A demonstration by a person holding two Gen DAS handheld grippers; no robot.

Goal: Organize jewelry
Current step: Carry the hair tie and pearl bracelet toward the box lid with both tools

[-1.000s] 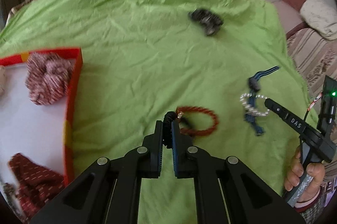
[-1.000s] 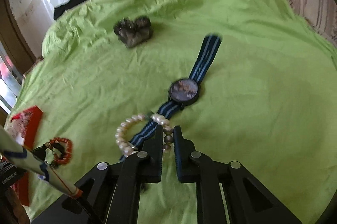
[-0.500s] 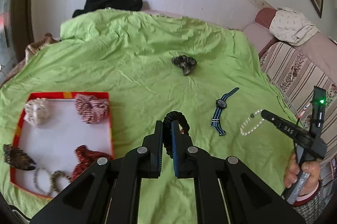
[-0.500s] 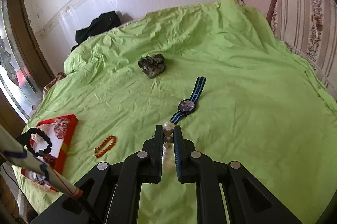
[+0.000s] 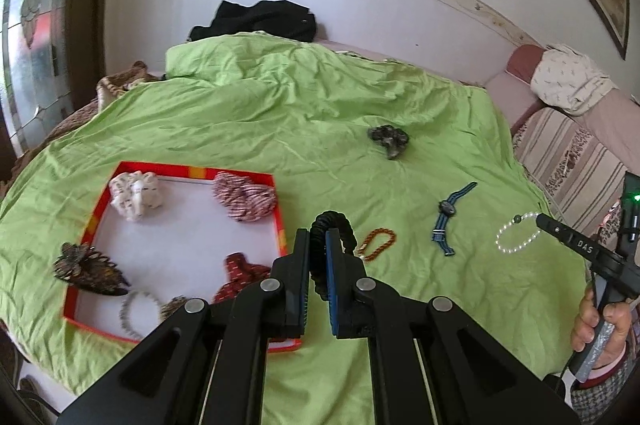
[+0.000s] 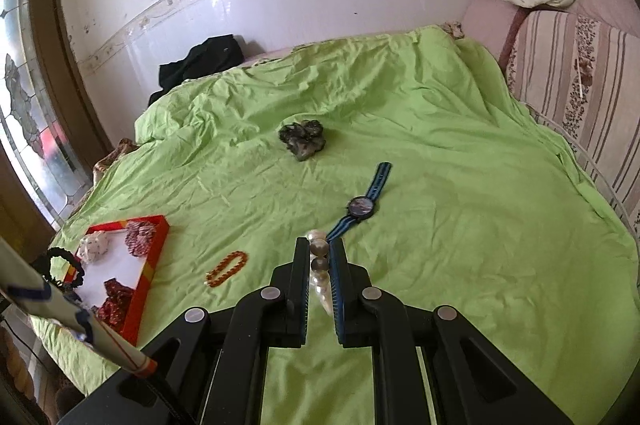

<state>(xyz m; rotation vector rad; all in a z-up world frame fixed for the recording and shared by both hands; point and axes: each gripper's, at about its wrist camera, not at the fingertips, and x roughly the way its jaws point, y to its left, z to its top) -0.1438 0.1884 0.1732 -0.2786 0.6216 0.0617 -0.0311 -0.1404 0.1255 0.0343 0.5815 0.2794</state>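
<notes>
Green bedding carries the red tray (image 5: pixel 280 225). Our left gripper (image 5: pixel 318 257) clamps a black bracelet (image 5: pixel 340 225), the right gripper (image 6: pixel 320 265) a pearl bracelet (image 6: pixel 320 265). We should lower each over bare tray floor, apart from the scrunchies (image 5: pixel 244 195), before releasing.

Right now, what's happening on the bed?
A person is sorting jewelry with two handheld grippers. The left gripper is shut on a black braided bracelet, the right gripper on a pearl bracelet; both are held above the green sheet. The red tray already holds several pieces. An orange bracelet, a watch and a dark scrunchie still lie loose.
</notes>
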